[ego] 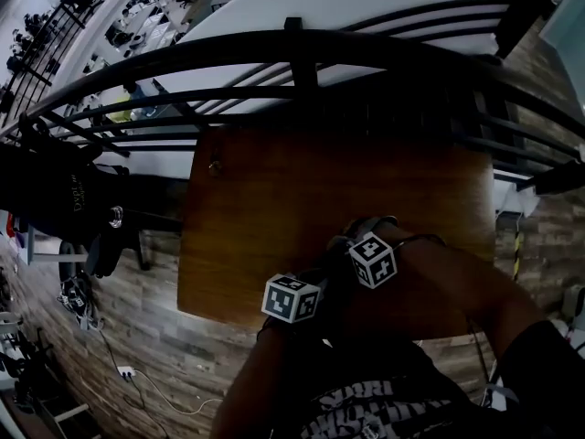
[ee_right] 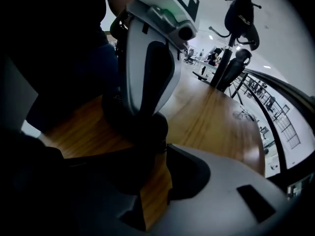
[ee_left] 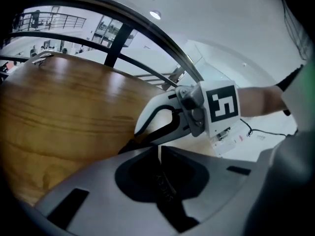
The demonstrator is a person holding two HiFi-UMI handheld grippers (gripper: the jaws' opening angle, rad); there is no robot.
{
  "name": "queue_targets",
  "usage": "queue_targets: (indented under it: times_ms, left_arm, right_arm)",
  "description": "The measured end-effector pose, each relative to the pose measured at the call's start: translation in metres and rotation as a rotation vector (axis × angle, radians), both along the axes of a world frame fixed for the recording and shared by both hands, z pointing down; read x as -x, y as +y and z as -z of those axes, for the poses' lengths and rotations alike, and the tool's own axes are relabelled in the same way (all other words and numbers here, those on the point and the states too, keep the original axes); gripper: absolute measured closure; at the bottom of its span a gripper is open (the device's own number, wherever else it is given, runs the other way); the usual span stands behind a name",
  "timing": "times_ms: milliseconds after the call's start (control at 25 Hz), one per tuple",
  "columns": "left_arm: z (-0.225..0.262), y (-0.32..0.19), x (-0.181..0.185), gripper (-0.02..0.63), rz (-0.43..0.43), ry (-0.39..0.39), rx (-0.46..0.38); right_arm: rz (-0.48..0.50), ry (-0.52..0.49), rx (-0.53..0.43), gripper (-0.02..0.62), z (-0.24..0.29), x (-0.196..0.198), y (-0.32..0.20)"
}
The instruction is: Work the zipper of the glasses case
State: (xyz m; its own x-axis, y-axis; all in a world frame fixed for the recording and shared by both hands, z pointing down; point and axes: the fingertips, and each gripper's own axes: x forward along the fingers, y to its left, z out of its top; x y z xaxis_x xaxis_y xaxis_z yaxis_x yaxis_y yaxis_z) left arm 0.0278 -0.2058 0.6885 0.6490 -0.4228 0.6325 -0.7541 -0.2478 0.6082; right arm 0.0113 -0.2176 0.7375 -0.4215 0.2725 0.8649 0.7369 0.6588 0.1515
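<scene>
my left gripper (ee_left: 158, 150) is closed, my right gripper (ee_right: 160, 156) open and empty. the glasses case (ee_right: 140, 128) seems light and soft; i would pinch it at the zipper.

— What do we have here?
— A brown rectangular wooden table (ego: 265, 236).
— What do we see on it?
— A black rounded glasses case (ee_right: 140, 129) at the near edge, and a small metallic object (ego: 215, 165) at the far left corner.

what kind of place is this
Likely a balcony level in a big open office: a wooden table stands by a curved black railing, with rows of desks visible on a floor below.
</scene>
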Motion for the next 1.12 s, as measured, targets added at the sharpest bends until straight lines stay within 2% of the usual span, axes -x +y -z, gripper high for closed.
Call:
queue_targets:
  times_ms: [120, 480, 600, 760, 1000, 1120]
  left_arm:
    - [-0.009, 0.003, -0.002, 0.601, -0.033, -0.009, 0.013]
    - [-0.007, 0.002, -0.001, 0.601, -0.037, 0.020, -0.005]
    - [-0.006, 0.002, -0.002, 0.601, -0.047, 0.007, -0.002]
    - [-0.009, 0.004, 0.002, 0.601, -0.054, -0.008, -0.002]
    - [-0.013, 0.003, -0.002, 0.601, -0.065, -0.140, -0.030]
    - [-0.013, 0.000, 0.001, 0.602, -0.039, -0.142, -0.037]
  right_arm:
    - [0.077, 0.014, -0.012, 0.540, -0.003, 0.004, 0.001]
    - [0.275, 0.039, -0.072, 0.560, -0.013, 0.008, 0.004]
    - [0.262, 0.002, -0.091, 0.581, -0.015, 0.012, 0.002]
    - [0.208, -0.003, -0.070, 0.594, -0.016, 0.018, 0.001]
    - [0.134, 0.019, -0.023, 0.598, -0.006, 0.008, 0.000]
    - [0.164, 0.086, -0.022, 0.599, -0.012, -0.014, 0.000]
